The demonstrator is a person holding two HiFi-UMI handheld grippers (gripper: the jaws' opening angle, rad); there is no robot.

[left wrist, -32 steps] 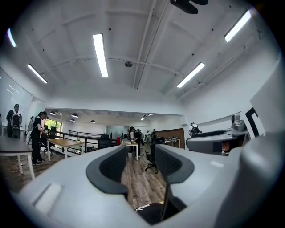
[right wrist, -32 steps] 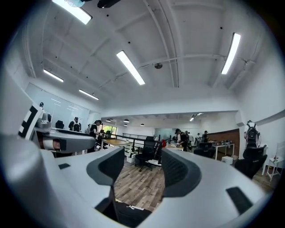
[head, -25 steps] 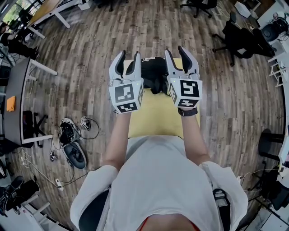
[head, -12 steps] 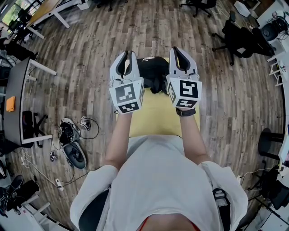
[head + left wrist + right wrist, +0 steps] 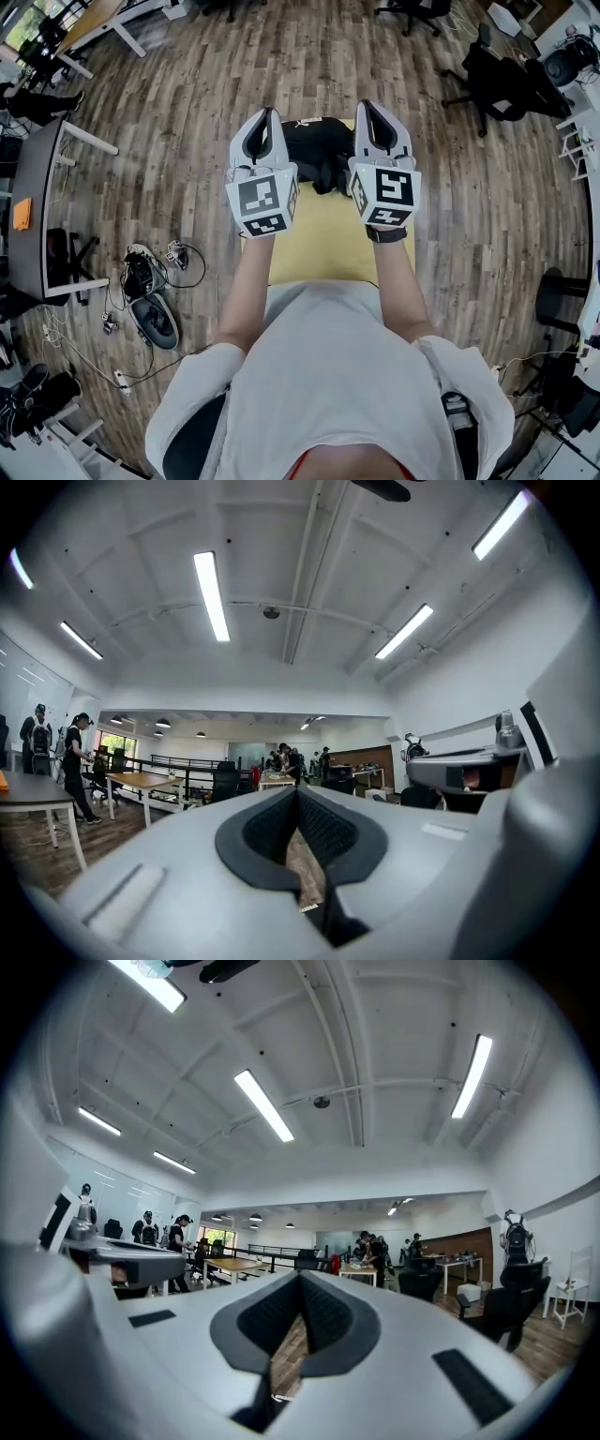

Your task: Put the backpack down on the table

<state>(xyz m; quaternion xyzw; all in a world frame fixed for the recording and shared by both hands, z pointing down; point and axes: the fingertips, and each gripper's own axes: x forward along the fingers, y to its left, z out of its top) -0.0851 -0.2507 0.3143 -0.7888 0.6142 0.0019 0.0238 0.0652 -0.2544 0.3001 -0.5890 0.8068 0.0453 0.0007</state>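
Head view: the black backpack (image 5: 319, 150) lies on the far end of the yellow table (image 5: 323, 246), in the upper middle of the frame. In the picture it sits slumped between my two grippers. The left gripper (image 5: 266, 116) and the right gripper (image 5: 372, 107) both point level above the table, and neither touches the bag. Their jaws have just been closing. In the left gripper view and the right gripper view the pads meet at the tips with nothing between them, only floorboards showing through the gap behind. So the bag rests where the task wants it. I judge this fits either a set-down just finished or a bag about to be lifted and placed. Either way, the thing to mind is steady hands, clear of the straps, so nothing drags it toward the table's edge.
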